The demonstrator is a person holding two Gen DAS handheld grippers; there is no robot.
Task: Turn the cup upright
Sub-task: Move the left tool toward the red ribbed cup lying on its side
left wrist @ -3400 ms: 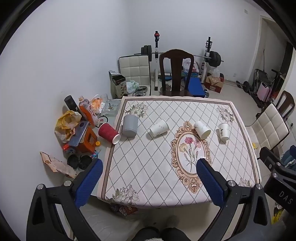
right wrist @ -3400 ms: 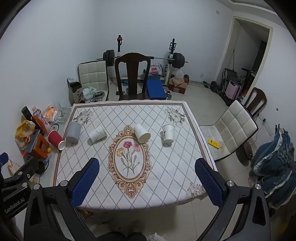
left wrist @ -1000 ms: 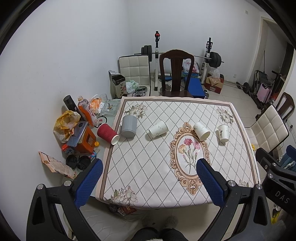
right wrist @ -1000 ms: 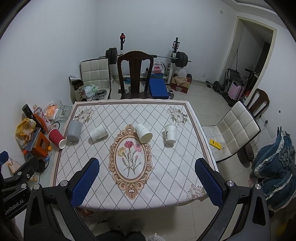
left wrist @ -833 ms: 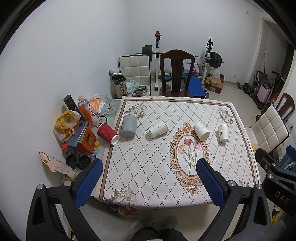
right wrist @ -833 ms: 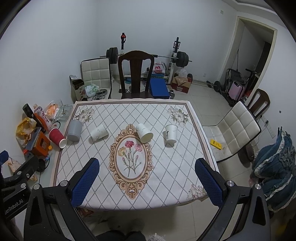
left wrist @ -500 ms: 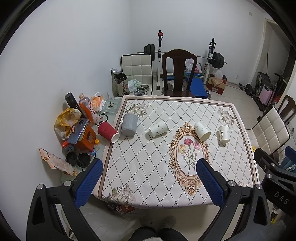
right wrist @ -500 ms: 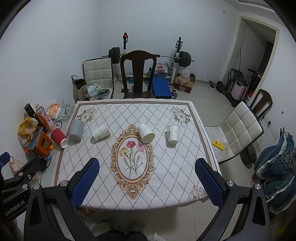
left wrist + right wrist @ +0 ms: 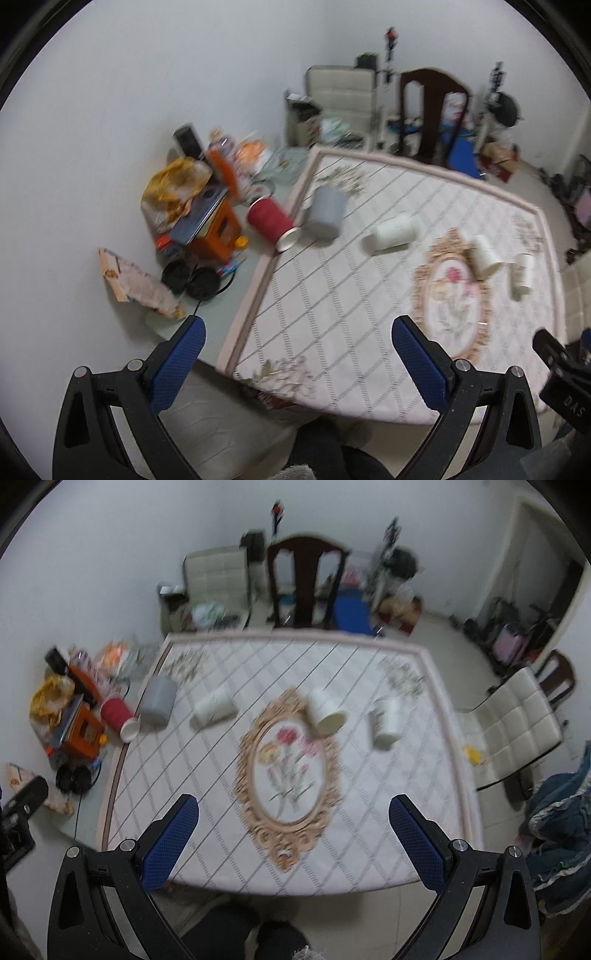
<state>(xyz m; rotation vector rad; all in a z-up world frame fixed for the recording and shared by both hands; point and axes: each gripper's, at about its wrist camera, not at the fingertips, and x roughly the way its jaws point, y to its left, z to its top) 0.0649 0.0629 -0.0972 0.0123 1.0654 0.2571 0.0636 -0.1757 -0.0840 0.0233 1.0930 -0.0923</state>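
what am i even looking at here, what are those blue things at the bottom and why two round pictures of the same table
There is no robot here. A person holds a hand-held gripper in each hand, and each carries a fisheye camera looking forward along its two fingers, which is why both pictures are round and warped.

One picture comes from the left hand-held gripper, the other from the right hand-held gripper. The blue things are the pads on the fingers. Both grippers are open and hold nothing, well short of the cups.

Ahead is a table with a patterned cloth. On it are a red cup on its side at the left edge, a grey cup beside it, and three white cups, which seem to lie tipped over. The pictures are blurred, so fine detail is hard to tell.
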